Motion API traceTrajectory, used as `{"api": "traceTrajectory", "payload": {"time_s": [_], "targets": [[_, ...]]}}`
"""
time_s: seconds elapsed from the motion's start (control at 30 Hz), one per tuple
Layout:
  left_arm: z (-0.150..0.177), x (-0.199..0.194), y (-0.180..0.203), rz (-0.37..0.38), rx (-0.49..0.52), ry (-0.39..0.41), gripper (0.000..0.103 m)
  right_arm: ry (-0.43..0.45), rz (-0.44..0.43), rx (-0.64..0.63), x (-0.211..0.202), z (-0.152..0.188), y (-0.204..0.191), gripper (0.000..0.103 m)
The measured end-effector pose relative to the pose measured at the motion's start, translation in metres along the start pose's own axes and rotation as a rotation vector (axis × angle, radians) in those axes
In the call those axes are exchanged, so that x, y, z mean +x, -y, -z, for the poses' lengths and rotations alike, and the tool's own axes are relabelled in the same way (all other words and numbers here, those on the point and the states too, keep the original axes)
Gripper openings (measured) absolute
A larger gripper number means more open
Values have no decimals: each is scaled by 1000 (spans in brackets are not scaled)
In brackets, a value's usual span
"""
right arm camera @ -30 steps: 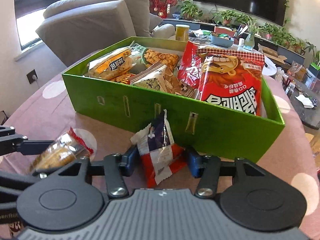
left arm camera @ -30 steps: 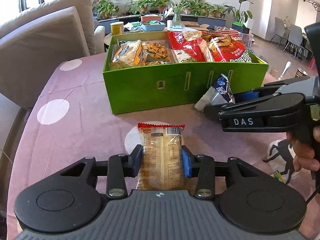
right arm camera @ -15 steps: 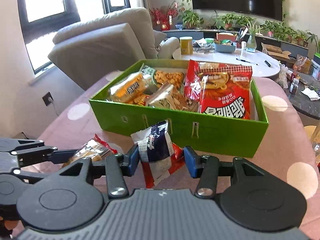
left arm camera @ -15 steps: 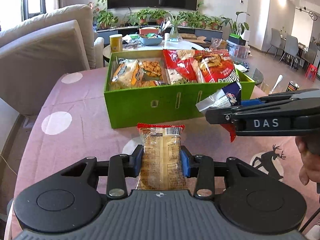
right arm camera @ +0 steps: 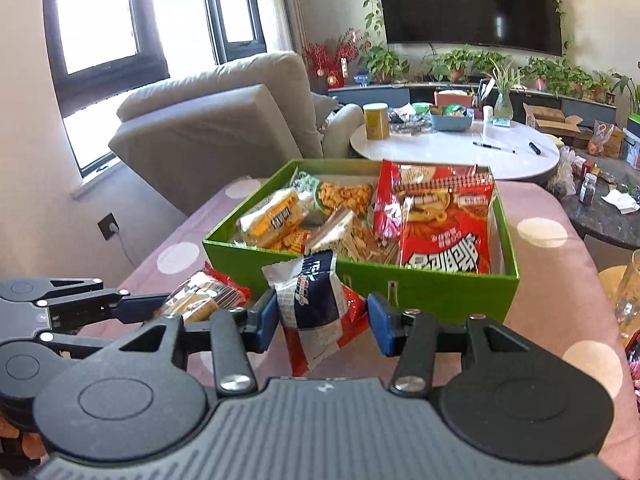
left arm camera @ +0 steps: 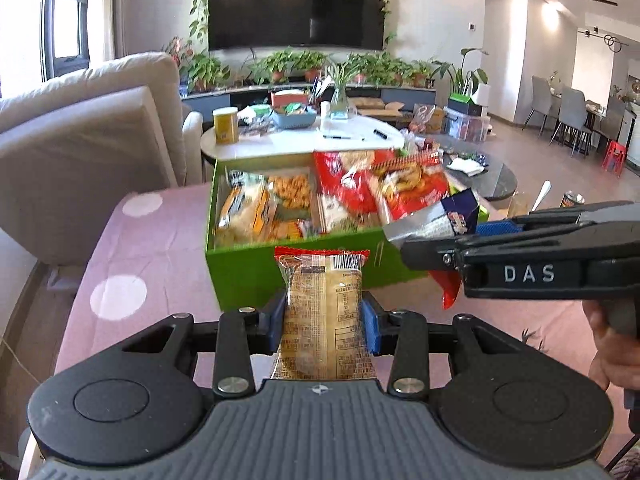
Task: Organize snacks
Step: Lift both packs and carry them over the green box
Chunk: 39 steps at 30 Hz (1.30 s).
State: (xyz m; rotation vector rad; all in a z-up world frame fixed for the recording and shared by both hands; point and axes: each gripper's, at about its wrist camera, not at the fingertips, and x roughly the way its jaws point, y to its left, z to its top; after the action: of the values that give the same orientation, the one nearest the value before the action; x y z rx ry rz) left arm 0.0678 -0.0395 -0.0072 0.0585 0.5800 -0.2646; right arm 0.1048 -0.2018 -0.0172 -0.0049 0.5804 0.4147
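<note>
beside left gripper (left arm camera: 323, 316), hand (left arm camera: 612, 348), right view lacks

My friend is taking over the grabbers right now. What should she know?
Left gripper: shut on the clear biscuit pack, held off the table.
Right gripper: shut on the blue, white and red packet, also held up.
The green box is just ahead on the pink spotted tablecloth.
Done: several snacks, including the big red bag, are in the box.
Left: put both held packs into the box.
</note>
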Motion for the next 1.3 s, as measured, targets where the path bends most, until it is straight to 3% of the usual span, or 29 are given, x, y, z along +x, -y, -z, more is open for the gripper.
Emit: {"api": "traceTrajectory", "payload": {"time_s": [0.3,0.53,0.87,0.97,1.13,1.3], "targets": [[-26,4,-1,-23,14,63,36,55,12,7,-3,-19,10,67],[-33,14,-8,-34,-15,70,36,69,21,7,0,-26,20,67],[-17,28,-17,-25,-59,7,36,-55,-8,-32,21,19,16,67],[-14,24,-18,-22,-62,9,36,-101,38,-64,37,23,7,67],[-13,23,-22,-32,-75,8,36,-172,66,24,60,27,15,65],[-14,18,-24,-31,-86,19,36,-170,61,50,51,28,19,58]]}}
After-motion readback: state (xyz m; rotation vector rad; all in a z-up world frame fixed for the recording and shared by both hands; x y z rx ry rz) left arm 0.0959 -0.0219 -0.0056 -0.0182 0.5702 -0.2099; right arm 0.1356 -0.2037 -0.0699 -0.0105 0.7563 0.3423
